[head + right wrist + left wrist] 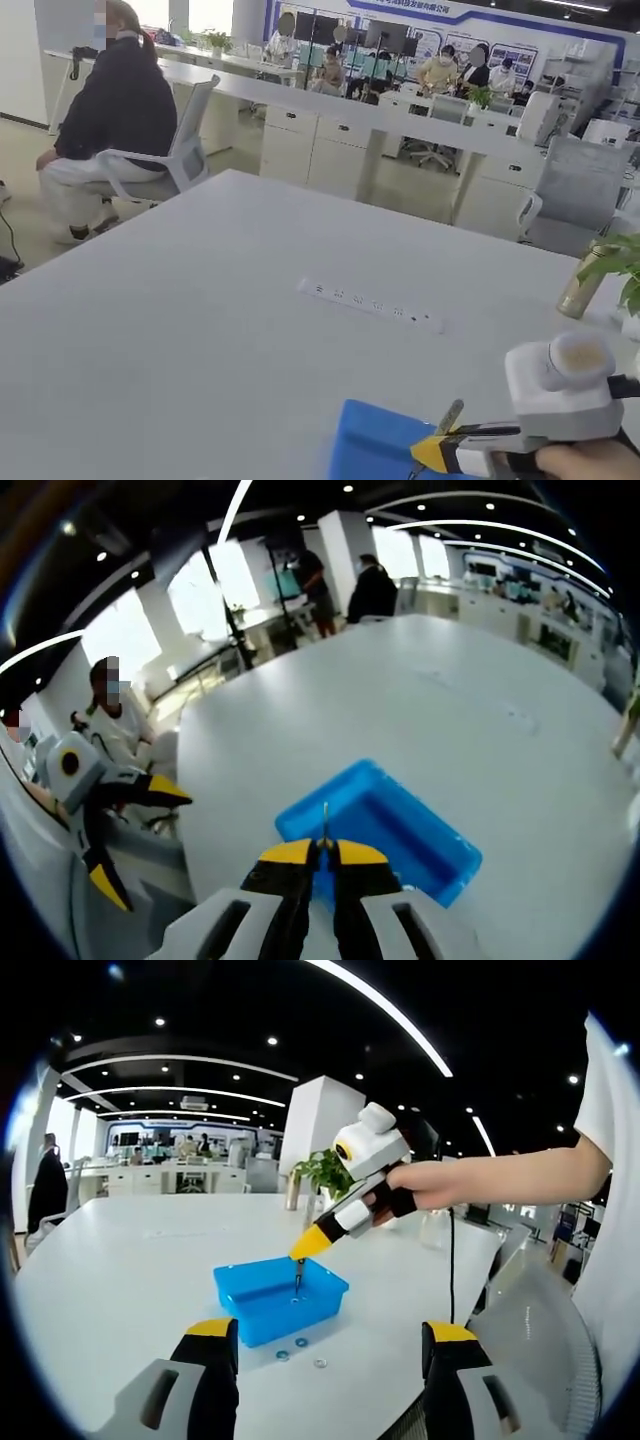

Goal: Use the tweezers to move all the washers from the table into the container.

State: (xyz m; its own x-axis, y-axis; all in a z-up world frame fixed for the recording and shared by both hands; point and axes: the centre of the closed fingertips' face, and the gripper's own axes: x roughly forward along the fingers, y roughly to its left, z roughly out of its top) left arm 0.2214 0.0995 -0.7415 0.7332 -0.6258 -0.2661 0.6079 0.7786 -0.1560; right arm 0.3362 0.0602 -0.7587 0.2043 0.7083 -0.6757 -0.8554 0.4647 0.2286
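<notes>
White worktop (pixel 200 330) in an open-plan office, with a blue container (pixel 270 1300) under the tweezers (pixel 299 1272).
Three small ring-shaped washers (pixel 301 1342) lie on the worktop just beside the container's near wall, between it and the left hand-held gripper (pixel 330 1332), whose jaws stand wide apart and empty. The right hand-held gripper (pixel 305 1247) hangs over the container, jaws pinched together on the tweezers, whose tip points down inside the container.
</notes>
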